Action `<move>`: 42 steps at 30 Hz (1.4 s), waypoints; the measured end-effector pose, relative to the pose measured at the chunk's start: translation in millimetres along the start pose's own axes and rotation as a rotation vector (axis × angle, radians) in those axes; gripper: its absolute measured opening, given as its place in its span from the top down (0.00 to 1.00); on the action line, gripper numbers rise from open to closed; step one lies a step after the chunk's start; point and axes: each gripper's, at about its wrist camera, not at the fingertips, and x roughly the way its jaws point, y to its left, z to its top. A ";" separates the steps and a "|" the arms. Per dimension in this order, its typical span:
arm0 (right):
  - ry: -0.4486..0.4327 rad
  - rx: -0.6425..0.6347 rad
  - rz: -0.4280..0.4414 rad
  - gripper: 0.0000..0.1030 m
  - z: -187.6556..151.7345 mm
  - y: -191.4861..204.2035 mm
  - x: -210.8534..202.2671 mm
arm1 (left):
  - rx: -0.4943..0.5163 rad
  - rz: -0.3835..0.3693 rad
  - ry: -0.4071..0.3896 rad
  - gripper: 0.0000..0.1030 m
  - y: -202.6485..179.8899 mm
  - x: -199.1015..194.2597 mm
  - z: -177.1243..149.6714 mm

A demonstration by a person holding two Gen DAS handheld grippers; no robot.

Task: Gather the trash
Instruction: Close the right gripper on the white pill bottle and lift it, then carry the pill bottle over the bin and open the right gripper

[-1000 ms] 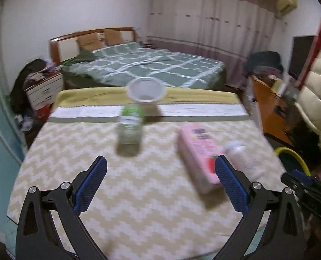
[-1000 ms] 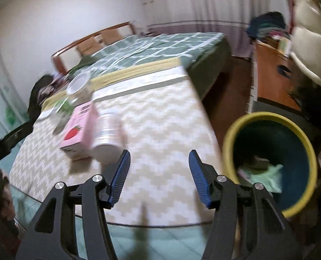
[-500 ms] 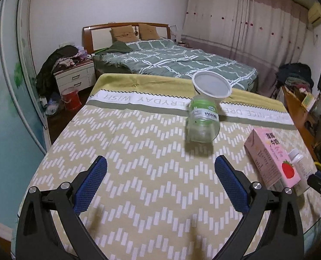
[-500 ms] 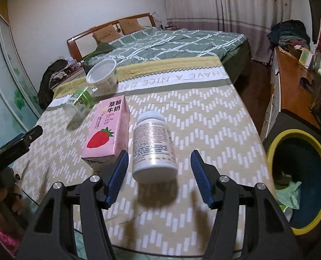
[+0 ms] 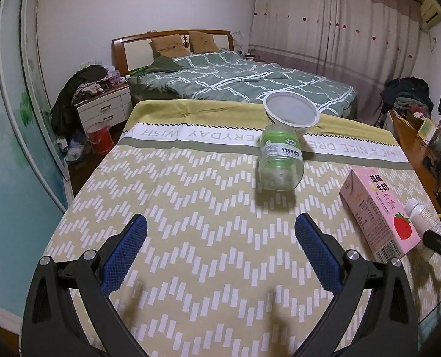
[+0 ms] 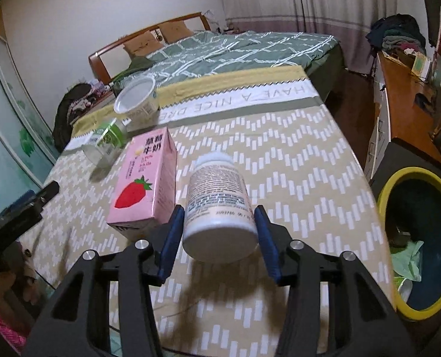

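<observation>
A white pill bottle lies on its side on the zigzag tablecloth. My right gripper is open, its blue pads on either side of the bottle's base, close to it. A pink strawberry milk carton lies just left of the bottle, also in the left wrist view. A clear bottle with a green label lies further back, in front of a white plastic cup. My left gripper is open and empty above the cloth, short of the clear bottle.
A yellow-rimmed trash bin with green litter inside stands on the floor right of the table. A bed lies beyond the table's far edge, a nightstand to the left and a wooden desk to the right.
My right gripper has moved forward so the white pill bottle now sits between its pads. My left gripper's view has swung left and settled facing the clear bottle.
</observation>
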 end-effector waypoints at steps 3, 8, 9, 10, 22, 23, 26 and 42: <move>-0.024 0.017 0.004 0.55 0.1 -3.7 -10.8 | 0.008 -0.001 0.000 0.05 -1.2 1.3 -0.5; -0.053 0.030 0.006 0.56 -1.6 -8.4 -27.2 | 0.006 -0.006 0.001 0.05 -2.0 2.0 -1.1; -0.059 0.032 0.006 0.56 -1.8 -8.8 -30.3 | 0.006 -0.005 0.002 0.05 -2.1 1.9 -1.0; -0.063 0.033 0.007 0.56 -2.3 -9.2 -32.9 | 0.006 -0.006 0.002 0.05 -2.0 1.5 -0.9; -0.139 0.087 -0.020 0.56 -0.9 -35.7 -69.5 | 0.010 -0.007 0.000 0.05 -3.5 0.5 -1.3; -0.150 0.101 -0.033 0.56 -0.7 -42.6 -74.0 | 0.010 -0.007 0.000 0.05 -3.6 0.5 -1.3; -0.183 0.149 -0.079 0.56 -0.2 -63.5 -84.8 | 0.010 -0.007 -0.001 0.05 -3.6 0.4 -1.3; -0.221 0.304 -0.441 0.44 -17.7 -159.2 -96.6 | 0.030 0.012 0.014 0.05 -12.7 -1.4 -2.9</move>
